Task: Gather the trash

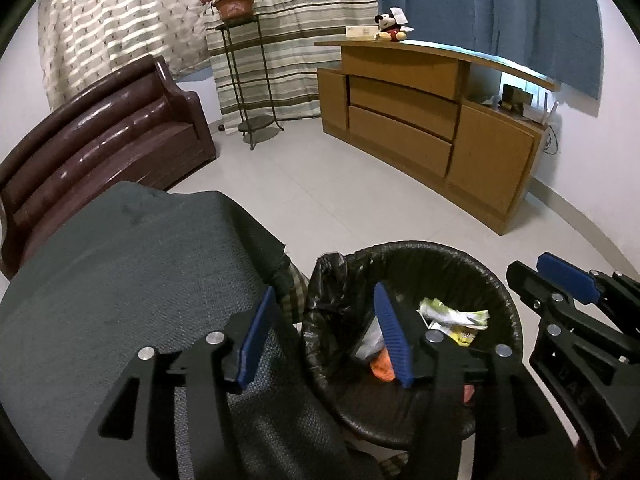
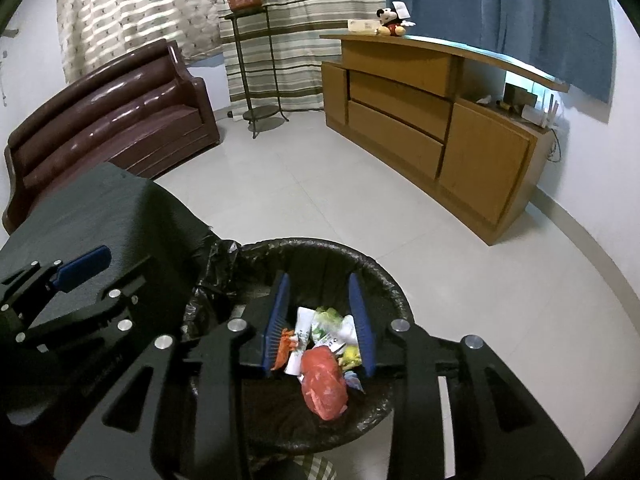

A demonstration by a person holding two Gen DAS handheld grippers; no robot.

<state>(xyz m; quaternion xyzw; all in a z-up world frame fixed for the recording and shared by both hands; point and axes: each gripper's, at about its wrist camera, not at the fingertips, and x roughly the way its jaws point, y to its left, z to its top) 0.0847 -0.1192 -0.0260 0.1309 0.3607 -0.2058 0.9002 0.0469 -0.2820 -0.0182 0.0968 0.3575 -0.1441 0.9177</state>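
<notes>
Left wrist view: the left claw is seen released, nothing between its pads, poised over the bin's near rim beside a grey-covered surface. The right claw is likewise released, above the trash lying inside the lined bin. Wrappers and a red bag are already deposited; no further litter is visible on the floor, so collection is judged nearly complete.
</notes>
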